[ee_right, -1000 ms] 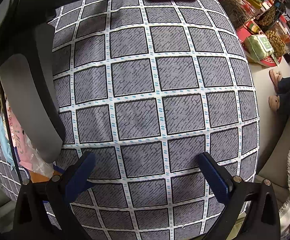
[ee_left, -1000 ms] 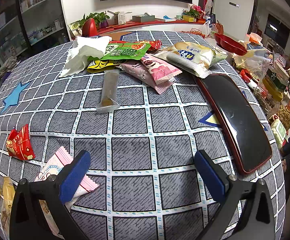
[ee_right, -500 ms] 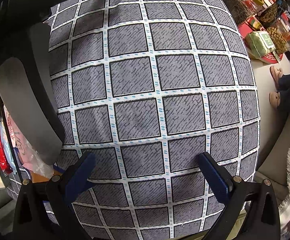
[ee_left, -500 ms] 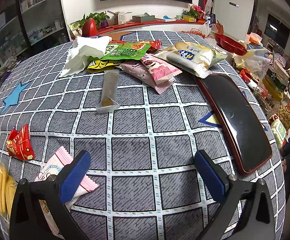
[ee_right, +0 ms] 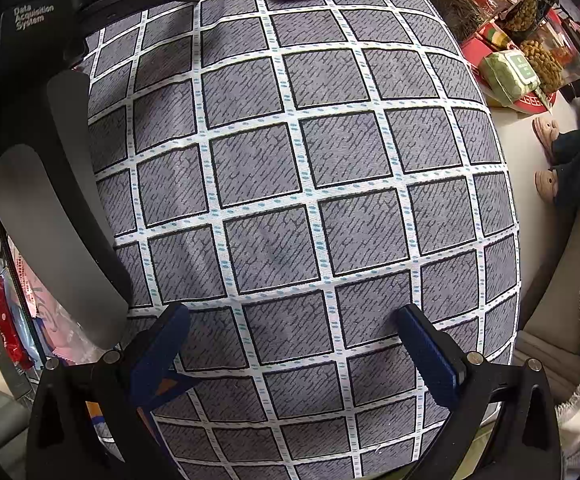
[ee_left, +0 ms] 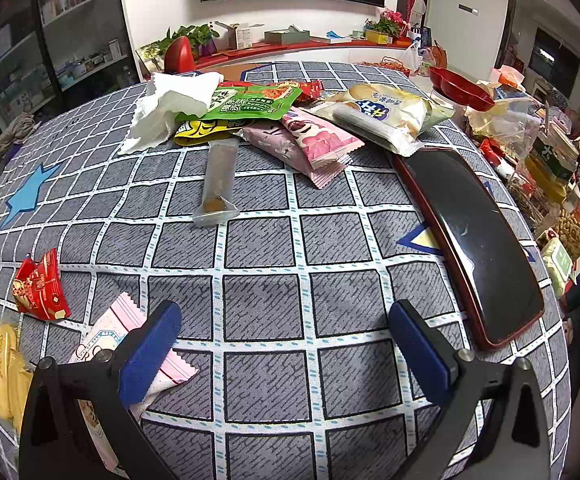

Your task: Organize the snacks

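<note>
The left gripper (ee_left: 284, 344) hangs spread wide; a pink snack packet (ee_left: 128, 338) lies under its left finger (partly hidden), the snack pile (ee_left: 290, 120) well ahead. The right gripper (ee_right: 296, 350) is likewise spread over bare checked tablecloth (ee_right: 302, 160).

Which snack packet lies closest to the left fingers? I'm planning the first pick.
The pink-and-white zigzag-edged packet, partly under the left finger; the red packet lies farther.

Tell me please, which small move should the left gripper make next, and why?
Probably a short move down and to its left, onto the pink-and-white zigzag-edged snack packet. The left gripper is open and empty above the grey checked tablecloth, and this packet lies partly under one of its blue fingers, nearer than the pile farther away.
</note>
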